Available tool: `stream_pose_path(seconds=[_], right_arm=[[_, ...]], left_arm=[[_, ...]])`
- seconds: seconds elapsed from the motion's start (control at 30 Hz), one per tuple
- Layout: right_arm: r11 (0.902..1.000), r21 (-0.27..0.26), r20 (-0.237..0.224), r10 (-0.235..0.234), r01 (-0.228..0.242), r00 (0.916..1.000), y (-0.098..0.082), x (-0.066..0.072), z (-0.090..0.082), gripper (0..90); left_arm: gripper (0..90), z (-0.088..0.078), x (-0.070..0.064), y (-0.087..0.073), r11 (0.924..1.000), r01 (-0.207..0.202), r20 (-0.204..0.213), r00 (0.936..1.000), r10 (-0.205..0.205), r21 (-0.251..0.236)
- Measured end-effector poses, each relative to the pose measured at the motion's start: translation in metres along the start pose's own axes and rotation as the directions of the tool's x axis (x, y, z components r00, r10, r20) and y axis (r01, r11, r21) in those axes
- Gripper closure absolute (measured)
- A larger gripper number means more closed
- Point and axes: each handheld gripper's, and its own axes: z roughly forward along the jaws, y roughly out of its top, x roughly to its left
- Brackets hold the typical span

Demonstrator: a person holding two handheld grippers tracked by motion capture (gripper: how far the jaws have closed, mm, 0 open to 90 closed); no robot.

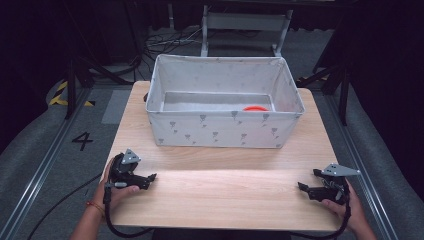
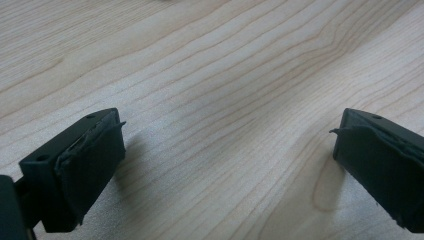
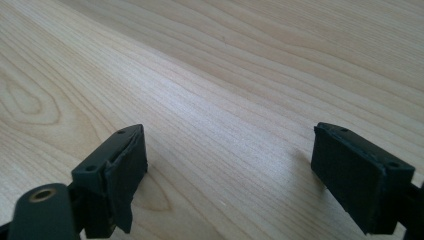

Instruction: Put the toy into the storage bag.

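Resting low on the pale wooden worktop (image 1: 225,192), the left tool (image 1: 151,177) and right tool (image 1: 302,186) sit apart and empty in the high view; ahead of both stands a grey patterned fabric bin (image 1: 220,131) holding an orange round object (image 1: 256,108), nearer the right tool. Each gripper view shows jaws wide over bare wood.

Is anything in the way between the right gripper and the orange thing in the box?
Yes. The box's near cloth wall stands between the right gripper and the orange thing, which lies at the bottom on the right. The box top is open, so reaching over looks possible.
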Motion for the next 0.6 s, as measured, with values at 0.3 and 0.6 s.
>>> stream_pose_path(seconds=[0.3,0.6], right_arm=[[0.9999,0.003,0.011,0.010,-0.010,0.9999,0.0002,0.0005,0.0003,12.8],[0.9996,0.013,0.027,0.023,-0.024,0.9994,0.0004,0.0004,0.0011,8.3]], left_arm=[[0.5,0.0003,-0.0001,-0.0002,1.0000,0.001,0.000,1.0000,-0.001,-0.004],[0.5,0.0001,-0.0008,0.0001,1.0000,0.007,-0.007,0.9999,-0.007,0.000]])
